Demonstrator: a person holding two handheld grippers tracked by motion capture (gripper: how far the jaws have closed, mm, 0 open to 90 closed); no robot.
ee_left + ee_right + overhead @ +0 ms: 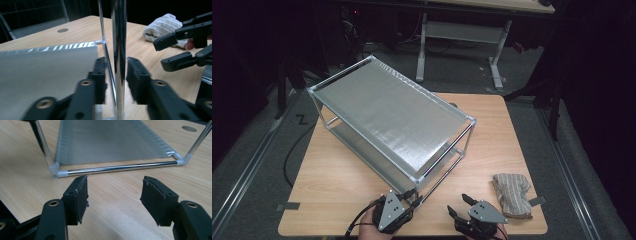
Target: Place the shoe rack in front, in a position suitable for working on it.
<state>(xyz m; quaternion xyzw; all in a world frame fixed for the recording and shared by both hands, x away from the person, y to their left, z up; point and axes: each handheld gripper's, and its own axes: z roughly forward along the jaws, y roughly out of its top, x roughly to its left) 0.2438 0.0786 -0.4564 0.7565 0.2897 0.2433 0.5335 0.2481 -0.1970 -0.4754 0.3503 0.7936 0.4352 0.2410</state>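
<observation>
Shelf rack (392, 115), a two-tier frame of chrome rods with grey fabric shelves, is set at an angle across the middle of the wooden table (337, 180), its near corner pointing toward the person's side. A chrome upright post (119, 50) at that near corner is seen between the jaws of the left gripper (116, 77) in the left gripper view; the pads are drawn in narrowly on either side of the post, but whether they press on it cannot be told, since a thin gap seems to remain at each side. In the high view the left gripper (414, 200) is found at the near edge of the table, right at the rack's corner, carried by a hand (369, 220). The right gripper (113, 195) is held low over bare tabletop with its jaws wide apart and nothing between them, just short of the rack's bottom chrome rod (120, 168). A folded striped cloth (512, 195) is laid near the right gripper (459, 207), by the table's right near corner.
</observation>
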